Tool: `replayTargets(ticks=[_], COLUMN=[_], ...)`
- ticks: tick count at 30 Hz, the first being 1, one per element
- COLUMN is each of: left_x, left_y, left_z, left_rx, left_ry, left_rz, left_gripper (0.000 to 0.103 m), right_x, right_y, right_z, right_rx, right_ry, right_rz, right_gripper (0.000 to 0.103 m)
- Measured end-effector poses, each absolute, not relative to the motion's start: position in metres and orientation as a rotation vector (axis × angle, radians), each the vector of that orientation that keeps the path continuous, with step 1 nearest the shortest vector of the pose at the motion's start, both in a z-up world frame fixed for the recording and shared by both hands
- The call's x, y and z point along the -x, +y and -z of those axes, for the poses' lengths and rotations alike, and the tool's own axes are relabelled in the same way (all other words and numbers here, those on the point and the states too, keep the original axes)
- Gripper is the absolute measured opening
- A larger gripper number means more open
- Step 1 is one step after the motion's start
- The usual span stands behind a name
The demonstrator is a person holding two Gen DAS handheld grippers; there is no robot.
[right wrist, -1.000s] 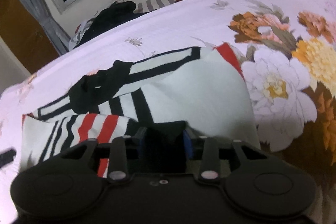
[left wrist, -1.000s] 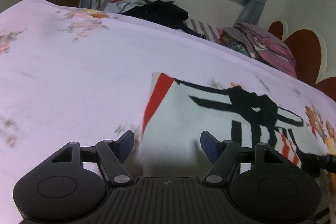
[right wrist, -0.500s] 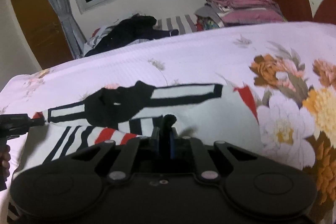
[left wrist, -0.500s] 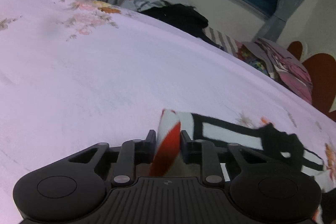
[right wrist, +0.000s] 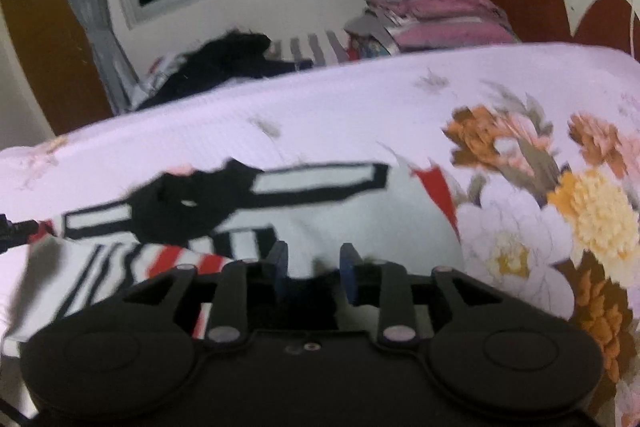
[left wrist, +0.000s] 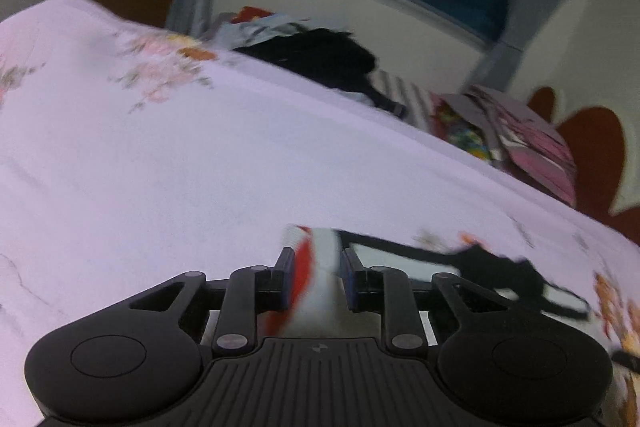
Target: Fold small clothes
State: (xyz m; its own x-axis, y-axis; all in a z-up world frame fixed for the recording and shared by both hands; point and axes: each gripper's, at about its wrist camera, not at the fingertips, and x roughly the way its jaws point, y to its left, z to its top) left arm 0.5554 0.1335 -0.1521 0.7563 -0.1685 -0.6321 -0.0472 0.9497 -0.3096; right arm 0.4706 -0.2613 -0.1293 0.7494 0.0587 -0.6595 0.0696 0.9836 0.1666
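Your left gripper (left wrist: pixel 316 277) is clenched on the red-edged corner of the shirt (right wrist: pixel 360 219), which stretches across the bed (left wrist: pixel 200 155) toward your right gripper (right wrist: pixel 312 269), whose jaws have just been opening over the black hem between them.

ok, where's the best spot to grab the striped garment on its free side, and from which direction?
Take the striped garment at its red-edged corner, probably coming in low from the flowered side of the sheet. That corner lies flat and thin with nothing on it, and its edge is exposed there. The middle is a poorer hold: the black bunch sits across it.
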Motion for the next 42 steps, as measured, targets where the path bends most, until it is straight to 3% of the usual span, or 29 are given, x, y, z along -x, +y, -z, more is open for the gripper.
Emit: replayTargets(ticks=[2, 5, 6, 13, 15, 17, 18, 21, 31, 37, 42], left_x=[-0.544, -0.531, -0.527, -0.51, -0.506, -0.506, -0.504, -0.498, -0.469, -0.464, -0.465], left_y=[0.121, 0.097, 0.087, 0.087, 0.093, 0.094, 0.092, 0.08, 0.042, 0.054, 0.049], left_z=[0.145, 0.145, 0.148, 0.185, 0.185, 0.182, 0.18, 0.169, 0.169, 0.179, 0.176], left_rx=[0.294, 0.299, 0.28, 0.265, 0.247, 0.233, 0.239, 0.228, 0.191, 0.189, 0.171], left_ry=[0.716, 0.739, 0.742, 0.796, 0.785, 0.789, 0.794, 0.793, 0.808, 0.825, 0.837], left_rz=[0.121, 0.164, 0.183, 0.185, 0.196, 0.184, 0.169, 0.148, 0.217, 0.188, 0.163], left_gripper=[0.027, 0.054, 0.056, 0.055, 0.05, 0.05, 0.051, 0.051, 0.052, 0.053, 0.053], right_x=[-0.474, -0.484, -0.487, -0.49, -0.488, -0.486, -0.484, -0.476, -0.452, -0.448, -0.441], right_y=[-0.251, -0.23, -0.221, -0.221, -0.234, -0.246, -0.248, -0.245, -0.201, -0.229, -0.231], right_z=[0.128, 0.134, 0.138, 0.162, 0.165, 0.164, 0.163, 0.153, 0.149, 0.157, 0.149], right_rx=[-0.199, -0.199, -0.189, -0.14, -0.114, -0.147, -0.151, -0.153, -0.084, -0.103, -0.111], right_ry=[0.728, 0.768, 0.781, 0.852, 0.854, 0.858, 0.862, 0.848, 0.86, 0.893, 0.878], right_rz=[-0.04, -0.102, -0.125, -0.11, -0.079, -0.077, -0.078, -0.097, -0.23, -0.193, -0.201], right_gripper=[0.029, 0.029, 0.029, 0.026, 0.016, 0.015, 0.016, 0.031, 0.029, 0.025, 0.031])
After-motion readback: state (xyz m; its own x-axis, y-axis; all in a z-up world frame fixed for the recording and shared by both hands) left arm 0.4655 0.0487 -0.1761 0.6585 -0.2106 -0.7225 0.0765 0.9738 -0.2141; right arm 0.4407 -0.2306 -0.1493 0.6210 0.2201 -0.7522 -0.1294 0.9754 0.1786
